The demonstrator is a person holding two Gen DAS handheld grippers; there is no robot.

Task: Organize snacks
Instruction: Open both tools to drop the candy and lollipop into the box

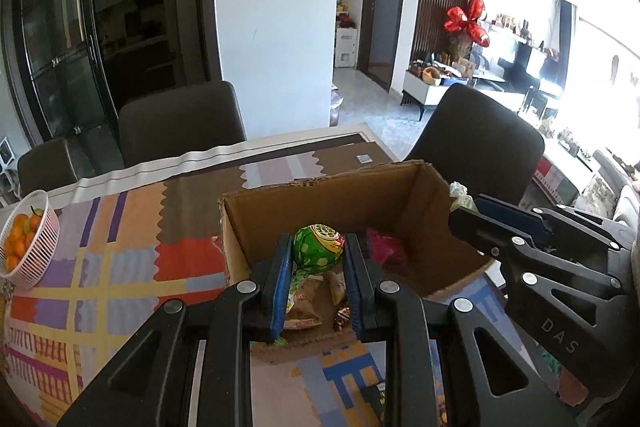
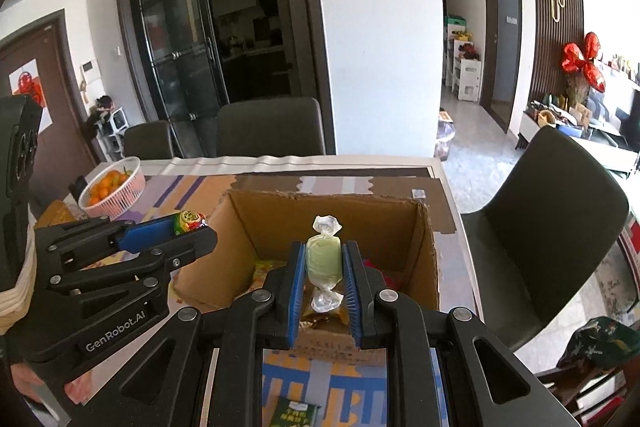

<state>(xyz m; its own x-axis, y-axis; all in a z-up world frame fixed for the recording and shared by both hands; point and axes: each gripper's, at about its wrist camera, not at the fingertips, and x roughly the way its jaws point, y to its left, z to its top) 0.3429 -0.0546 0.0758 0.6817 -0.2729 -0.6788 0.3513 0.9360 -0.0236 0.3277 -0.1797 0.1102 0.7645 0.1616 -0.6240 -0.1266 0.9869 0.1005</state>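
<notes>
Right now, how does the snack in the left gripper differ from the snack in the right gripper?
The green lollipop in the left gripper is round, shiny and spotted; the pale candy in the right gripper is cylindrical, plain, twisted at both ends. Both are clamped above the cardboard box.

Daylight is flooding in from the right side of both views, blowing the windows out to pure white and washing detail from the furniture beside them. The glass doors are staying dim, with the room behind them sinking into near black. Light is reflecting softly off the pale floor. Fisheye distortion is bending the door frames and walls toward the edges, and dark vignetting is closing off the corners. The centre is staying sharp; the edges are smearing slightly.
</notes>
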